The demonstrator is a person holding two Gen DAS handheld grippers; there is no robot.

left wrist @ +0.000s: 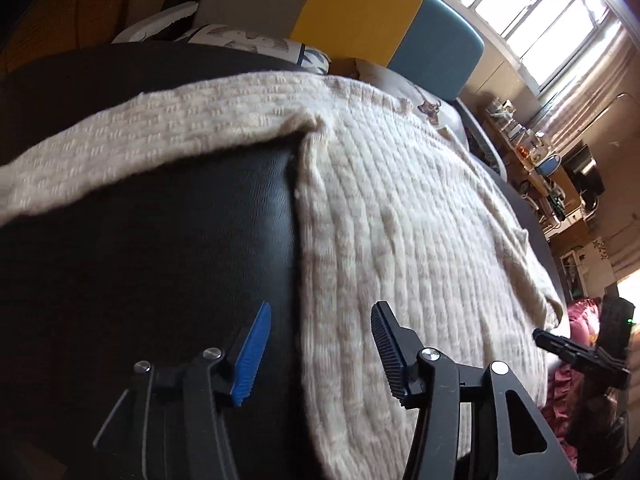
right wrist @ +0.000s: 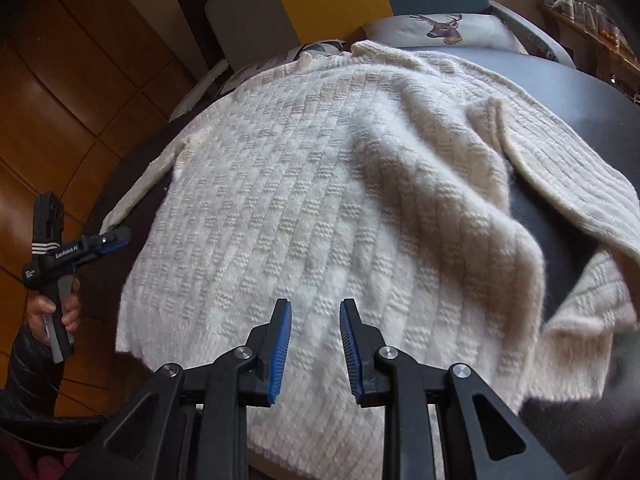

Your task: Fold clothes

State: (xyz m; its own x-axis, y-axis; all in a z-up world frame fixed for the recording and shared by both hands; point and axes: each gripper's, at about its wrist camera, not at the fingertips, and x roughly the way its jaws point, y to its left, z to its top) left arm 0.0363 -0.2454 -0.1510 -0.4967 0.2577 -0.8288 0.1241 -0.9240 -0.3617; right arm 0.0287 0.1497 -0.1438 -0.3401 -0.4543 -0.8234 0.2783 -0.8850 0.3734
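Observation:
A cream knitted sweater (left wrist: 400,208) lies spread on a dark leather surface (left wrist: 160,248), one sleeve stretched out to the left. In the right wrist view the sweater (right wrist: 320,208) lies flat with its right sleeve folded and rumpled. My left gripper (left wrist: 320,316) is open and empty, its fingers straddling the sweater's side edge near the hem. It also shows in the right wrist view (right wrist: 116,236) at the sweater's left edge. My right gripper (right wrist: 315,312) is open and empty just above the sweater's hem. Its tip shows in the left wrist view (left wrist: 560,344) at the sweater's far side.
A padded headboard in grey, yellow and teal (left wrist: 360,12) stands behind. Pillows with a deer print (right wrist: 440,28) lie beyond the collar. Wooden panels (right wrist: 80,80) are on the left. A cluttered shelf (left wrist: 540,152) and a window (left wrist: 540,12) are to the right. Pink fabric (left wrist: 580,320) lies beside the surface.

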